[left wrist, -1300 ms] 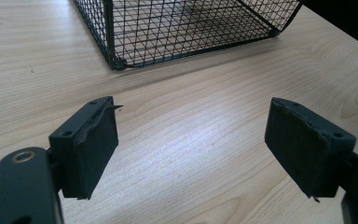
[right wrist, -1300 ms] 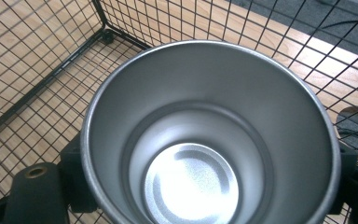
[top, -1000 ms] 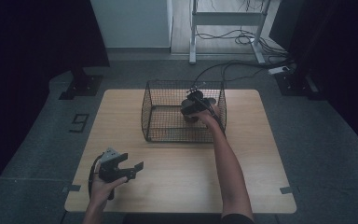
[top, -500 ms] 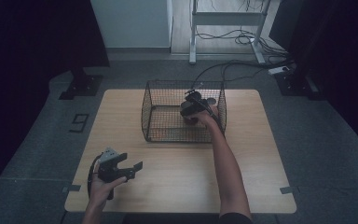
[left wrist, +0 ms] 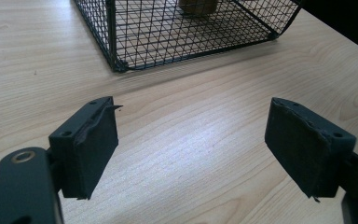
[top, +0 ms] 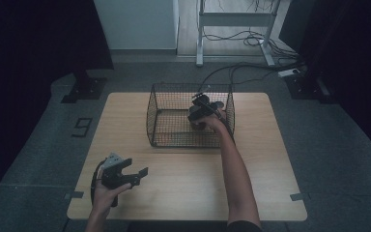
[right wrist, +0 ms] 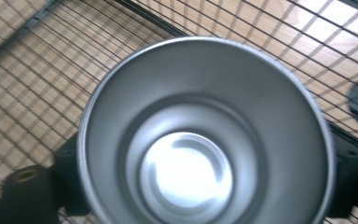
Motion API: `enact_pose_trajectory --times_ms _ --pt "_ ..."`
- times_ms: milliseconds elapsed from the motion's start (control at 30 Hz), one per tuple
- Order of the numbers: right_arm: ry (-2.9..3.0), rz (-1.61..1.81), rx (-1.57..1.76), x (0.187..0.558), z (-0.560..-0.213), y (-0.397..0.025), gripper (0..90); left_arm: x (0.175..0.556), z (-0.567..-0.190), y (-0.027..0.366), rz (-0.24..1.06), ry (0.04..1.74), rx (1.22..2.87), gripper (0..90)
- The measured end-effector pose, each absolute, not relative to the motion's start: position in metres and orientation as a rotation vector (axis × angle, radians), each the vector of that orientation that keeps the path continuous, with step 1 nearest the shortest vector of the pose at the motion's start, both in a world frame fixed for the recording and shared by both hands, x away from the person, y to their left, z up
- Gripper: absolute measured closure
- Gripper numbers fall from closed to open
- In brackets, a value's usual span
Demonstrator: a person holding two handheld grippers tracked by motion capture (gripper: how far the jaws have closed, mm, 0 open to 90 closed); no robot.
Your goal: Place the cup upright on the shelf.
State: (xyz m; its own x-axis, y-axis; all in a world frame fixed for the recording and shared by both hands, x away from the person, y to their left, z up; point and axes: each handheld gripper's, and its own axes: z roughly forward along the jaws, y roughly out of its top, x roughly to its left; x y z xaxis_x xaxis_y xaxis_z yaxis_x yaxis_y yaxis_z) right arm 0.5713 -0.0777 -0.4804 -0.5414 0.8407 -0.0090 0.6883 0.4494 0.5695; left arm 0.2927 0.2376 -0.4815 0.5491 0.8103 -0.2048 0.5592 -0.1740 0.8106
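A black wire basket (top: 150,116) stands at the back middle of the wooden table (top: 188,188). My right gripper (top: 200,112) reaches down inside the basket near its right side. In the right gripper view a shiny metal cup (right wrist: 186,172) sits between the jaws, mouth towards the camera, with the basket mesh behind it; the gripper is shut on the cup. My left gripper (top: 136,173) hovers over the front left of the table, open, with nothing between its pads (left wrist: 93,149). A tan object (left wrist: 196,5) shows through the mesh (left wrist: 168,42) in the left gripper view.
Bare wood lies between the basket and the table's front edge. Beyond the far edge is grey floor with cables (top: 241,72), a metal stand (top: 200,29) and a black foot (top: 84,89) at the left.
The right gripper has barely shifted inside the basket with the cup. The left gripper has stayed where it was, open.
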Motion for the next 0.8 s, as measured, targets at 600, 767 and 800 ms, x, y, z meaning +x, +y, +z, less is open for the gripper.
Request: enact_pose_trajectory --times_ms 600,767,800 --pt "2.407 0.763 1.301 0.567 -0.471 -0.083 8.9 0.292 -0.481 0.236 0.339 1.106 1.862 17.2" --pt "2.357 0.841 1.314 0.562 -0.459 -0.087 8.1 0.292 -0.481 0.235 0.341 1.106 1.863 17.2" --pt "2.357 0.841 1.314 0.562 -0.459 -0.087 8.1 0.292 -0.481 0.235 0.341 1.106 1.863 17.2"
